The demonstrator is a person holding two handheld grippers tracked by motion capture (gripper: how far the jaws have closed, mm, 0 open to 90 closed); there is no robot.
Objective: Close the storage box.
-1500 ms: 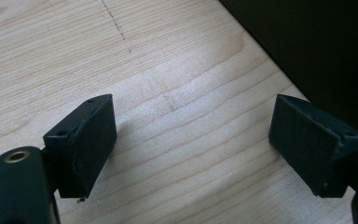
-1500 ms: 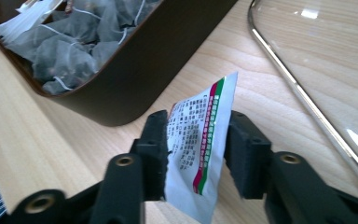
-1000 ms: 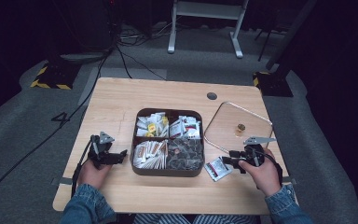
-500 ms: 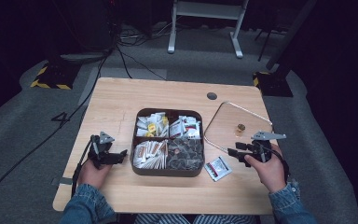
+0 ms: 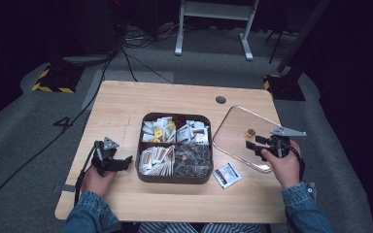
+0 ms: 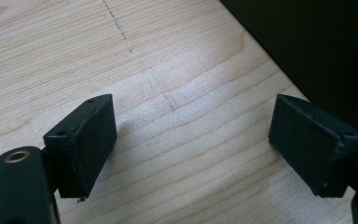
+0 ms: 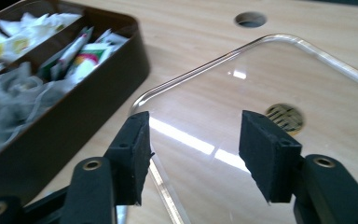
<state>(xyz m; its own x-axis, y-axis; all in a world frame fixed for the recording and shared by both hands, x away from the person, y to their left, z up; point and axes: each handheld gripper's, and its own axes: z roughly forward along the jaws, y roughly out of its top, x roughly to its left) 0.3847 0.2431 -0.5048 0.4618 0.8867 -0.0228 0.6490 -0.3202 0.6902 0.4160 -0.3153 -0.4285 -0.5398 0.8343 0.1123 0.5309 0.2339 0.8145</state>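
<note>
A: Pale wood table (image 5: 126,111) from above, with a brown four-part box (image 5: 175,179) at centre, full of sachets. Where's the lid?

B: Clear lid (image 5: 233,127) flat on the wood at 3 o'clock of the box, just beside it, brass knob (image 5: 250,132) up. Likely parked there to leave the compartments reachable. One loose packet (image 5: 227,174) at 5 o'clock of the box, apart from both.

A: And the tongs?

B: Left tongs (image 5: 126,162) low at 9 o'clock of the box, just beside its wall. Right tongs (image 5: 250,145) over the lid's near part, pointing toward 9 o'clock.

A: Left tongs view, then.

B: Jaws spread wide, nothing between them but bare wood grain. Dark mass at 2 o'clock, probably the box side. Little room that way, plenty toward 10.

A: Right tongs view?

B: Jaws parted to a middling gap, gripping nothing, poised above the lid's rounded corner. Knob at 2 o'clock, just past the right jaw. Box wall close at 9 o'clock, so tight on that side. Thin clear rim running under the left jaw, easy to snag. Open tabletop toward 12, up to the cable hole (image 7: 251,19).
</note>
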